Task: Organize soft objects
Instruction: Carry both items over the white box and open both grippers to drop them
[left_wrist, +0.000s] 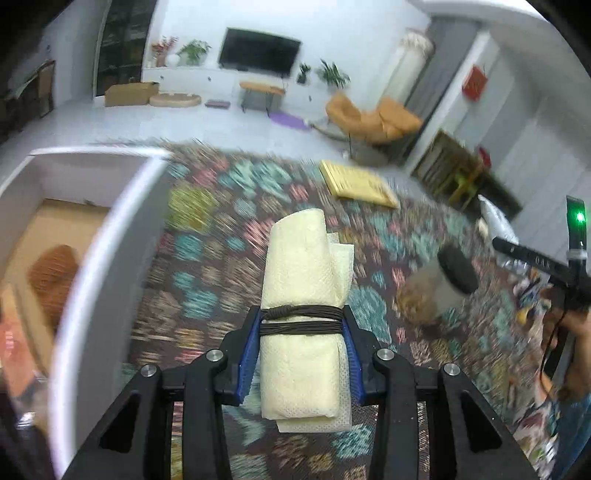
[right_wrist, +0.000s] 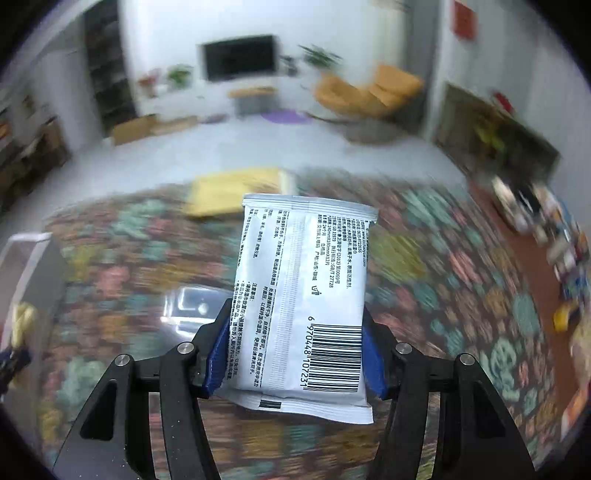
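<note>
Left gripper (left_wrist: 301, 332) has its blue pads clamped on a rolled-up cream cloth (left_wrist: 303, 295), right where a dark cord (left_wrist: 300, 318) is wound around the roll. Cloth is up off the floor, one end poking forward past the fingertips, the other hanging back between the arms.

Right gripper (right_wrist: 297, 350) is squeezing a white wipes packet (right_wrist: 301, 291) across its width, barcode side facing the camera. Packet sticks up past the pads and its top seam is free on every side.

Under both is a busy patterned rug (left_wrist: 221, 236), blurry in both views. Rug's far edge gives way to bare pale floor with loads of open room before the TV wall. A flat yellow pad (left_wrist: 356, 182) lies near that far edge, well clear of both held items.

On the left side of the left view is a white bin (left_wrist: 85, 266), its curved rim close beside the gripper, with something orange-brown (left_wrist: 53, 280) inside. To the right of the cloth there's a fuzzy brown thing (left_wrist: 424, 295) on the rug, too blurred to say what. Clutter runs along the rug's right edge.
</note>
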